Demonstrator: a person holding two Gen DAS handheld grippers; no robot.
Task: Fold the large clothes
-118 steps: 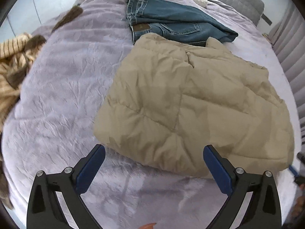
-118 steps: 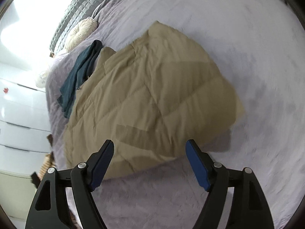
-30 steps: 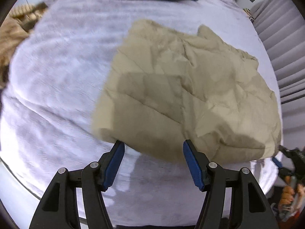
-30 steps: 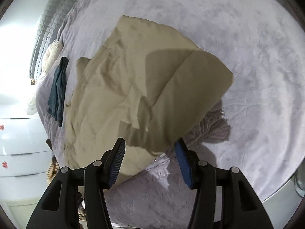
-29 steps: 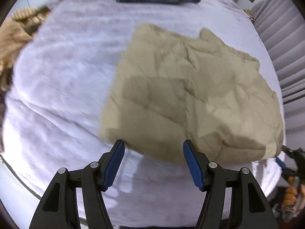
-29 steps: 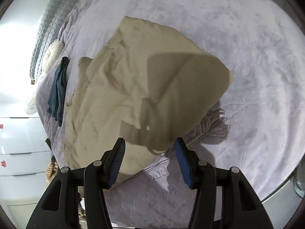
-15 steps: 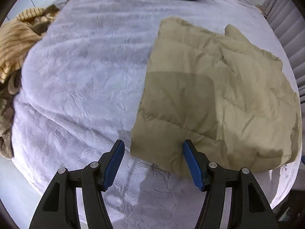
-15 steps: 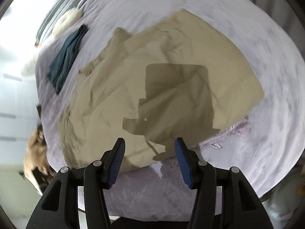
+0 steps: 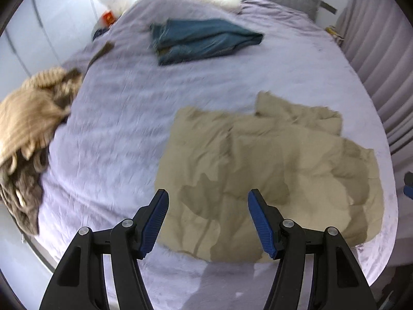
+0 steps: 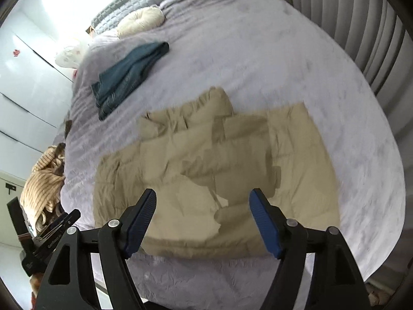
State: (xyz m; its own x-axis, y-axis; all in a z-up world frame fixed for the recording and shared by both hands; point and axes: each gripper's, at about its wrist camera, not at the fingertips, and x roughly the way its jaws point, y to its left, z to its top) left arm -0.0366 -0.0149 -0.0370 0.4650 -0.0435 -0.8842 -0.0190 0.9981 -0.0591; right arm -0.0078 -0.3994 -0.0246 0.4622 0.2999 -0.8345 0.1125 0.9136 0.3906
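While the beige jacket (image 9: 268, 178) lies folded, left gripper (image 9: 207, 218) gapes empty — right gripper (image 10: 202, 217) just widened, empty too

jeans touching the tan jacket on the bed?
Apart. The right wrist view shows a strip of bare lilac bedspread between the folded jeans and the tan jacket; the left wrist view shows the same gap.

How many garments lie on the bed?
3: tan puffer jacket near the foot edge, folded jeans toward the pillows, striped knit at the side edge; more may be hidden.
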